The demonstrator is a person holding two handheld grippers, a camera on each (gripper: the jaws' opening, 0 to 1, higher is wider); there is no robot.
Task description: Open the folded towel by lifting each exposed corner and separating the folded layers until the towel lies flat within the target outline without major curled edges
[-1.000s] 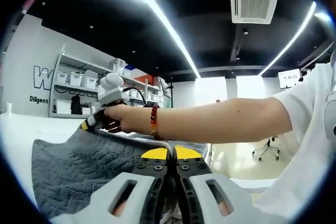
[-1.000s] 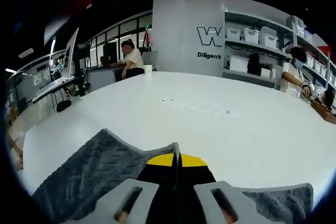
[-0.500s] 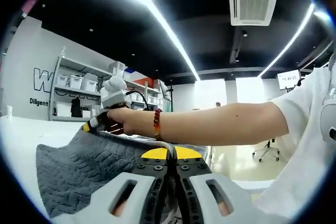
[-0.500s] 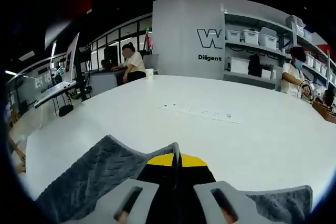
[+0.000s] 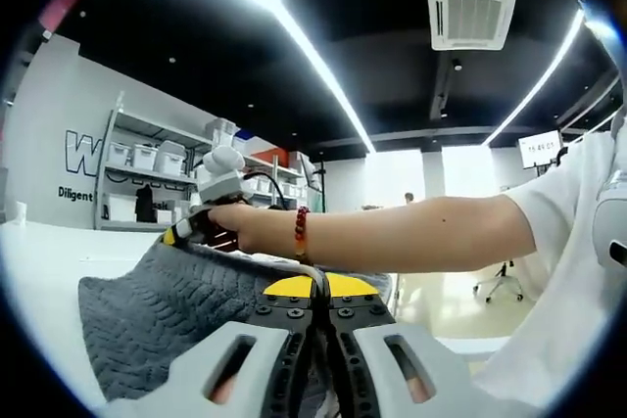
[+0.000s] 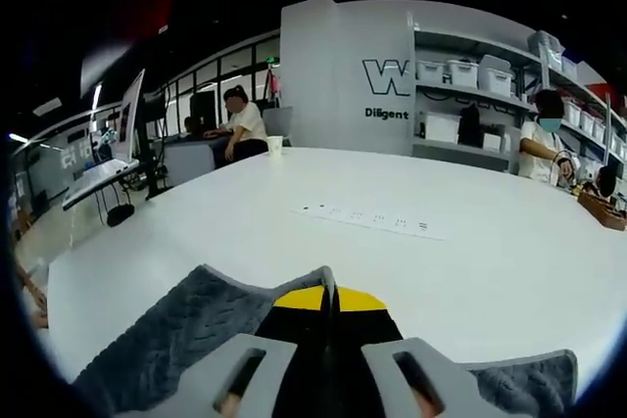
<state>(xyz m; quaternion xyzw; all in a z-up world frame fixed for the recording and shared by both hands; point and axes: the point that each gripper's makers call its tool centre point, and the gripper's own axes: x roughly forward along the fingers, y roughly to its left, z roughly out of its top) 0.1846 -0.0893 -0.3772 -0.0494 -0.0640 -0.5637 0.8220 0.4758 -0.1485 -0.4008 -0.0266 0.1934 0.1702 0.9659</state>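
Observation:
The grey textured towel (image 5: 167,325) hangs lifted between both grippers. In the left gripper view my left gripper (image 5: 315,286) is shut on the towel's edge, cloth pinched between its yellow-tipped jaws. Further off in that view, the right gripper (image 5: 186,232) is held by a hand with a red bead bracelet and grips another corner of the towel. In the right gripper view my right gripper (image 6: 329,296) is shut on the towel (image 6: 167,345), which drapes down on both sides of the jaws.
A large white table (image 6: 411,261) spreads ahead, with a line of small marks (image 6: 367,219) across it and a cup (image 6: 273,145) at its far edge. A seated person (image 6: 240,124) works at a desk beyond. Shelves with bins (image 6: 470,85) line the wall.
The towel has been raised slightly and pulled a little tauter between the two grippers. Both stay shut on it.

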